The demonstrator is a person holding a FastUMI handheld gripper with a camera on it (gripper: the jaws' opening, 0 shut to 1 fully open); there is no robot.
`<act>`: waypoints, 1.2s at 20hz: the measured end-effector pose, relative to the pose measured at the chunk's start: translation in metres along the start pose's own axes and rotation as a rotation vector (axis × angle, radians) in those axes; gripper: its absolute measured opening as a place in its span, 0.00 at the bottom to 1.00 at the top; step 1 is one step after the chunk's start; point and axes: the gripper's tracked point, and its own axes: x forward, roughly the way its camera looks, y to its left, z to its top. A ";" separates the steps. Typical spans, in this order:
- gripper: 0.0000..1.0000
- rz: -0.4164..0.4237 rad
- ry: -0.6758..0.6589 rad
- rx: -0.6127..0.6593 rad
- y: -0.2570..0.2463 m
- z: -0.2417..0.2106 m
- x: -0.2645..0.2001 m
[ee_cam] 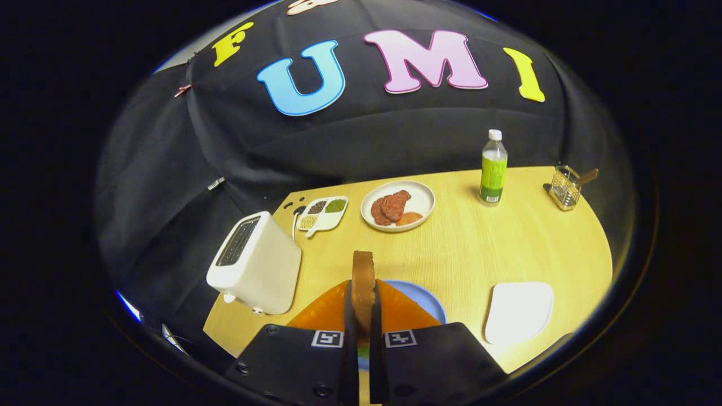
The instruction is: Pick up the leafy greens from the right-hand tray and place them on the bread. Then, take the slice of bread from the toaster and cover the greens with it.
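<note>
Your gripper (364, 316) jaws clamp the bread slice (364, 279) on edge above the blue plate (420, 299); release it tilted and it could slide off

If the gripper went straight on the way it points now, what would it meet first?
Probably the white plate of meat, straight ahead across bare table, though depth is unclear. The gripper is shut on the bread slice, held on edge.

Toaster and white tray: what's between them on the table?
In the gripper view, between the toaster and the white tray sits the blue plate, with the gripper over it, shut on a bread slice.
</note>
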 end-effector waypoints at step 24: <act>0.63 -0.164 0.059 0.119 -0.079 -0.053 0.022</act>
